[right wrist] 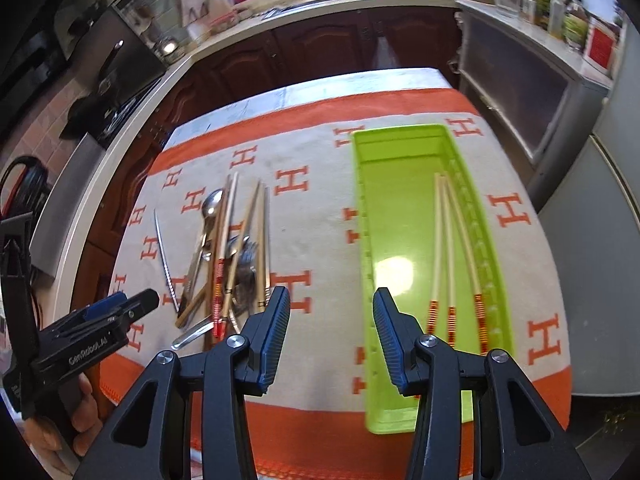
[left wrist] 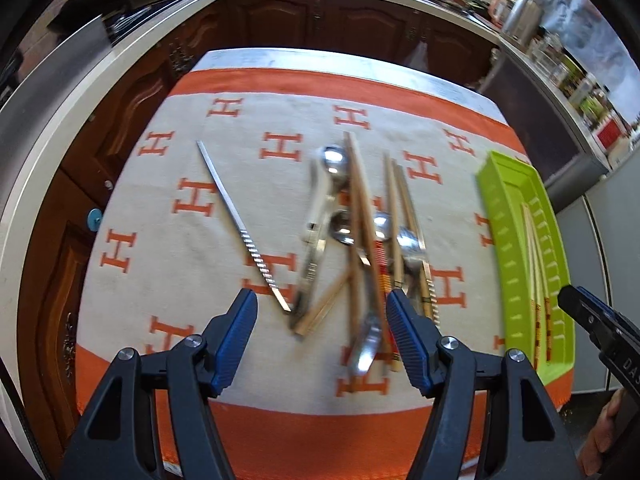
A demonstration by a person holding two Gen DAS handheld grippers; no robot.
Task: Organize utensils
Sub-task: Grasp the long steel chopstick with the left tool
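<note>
A pile of utensils (left wrist: 360,232) lies on the orange and white H-patterned cloth: metal spoons (left wrist: 334,160), wooden chopsticks (left wrist: 362,208), and a lone metal chopstick (left wrist: 236,216) to the left. It also shows in the right wrist view (right wrist: 228,256). A lime green tray (right wrist: 400,216) on the right holds three pale chopsticks with red-orange ends (right wrist: 448,248); it also shows in the left wrist view (left wrist: 516,248). My left gripper (left wrist: 322,304) is open and empty above the pile's near end. My right gripper (right wrist: 330,300) is open and empty, between pile and tray.
The cloth (left wrist: 192,248) covers a small table with brown cabinets (left wrist: 280,20) behind. A counter with kitchen clutter (right wrist: 552,8) runs along the back and right. A grey appliance (right wrist: 600,208) stands close to the table's right side.
</note>
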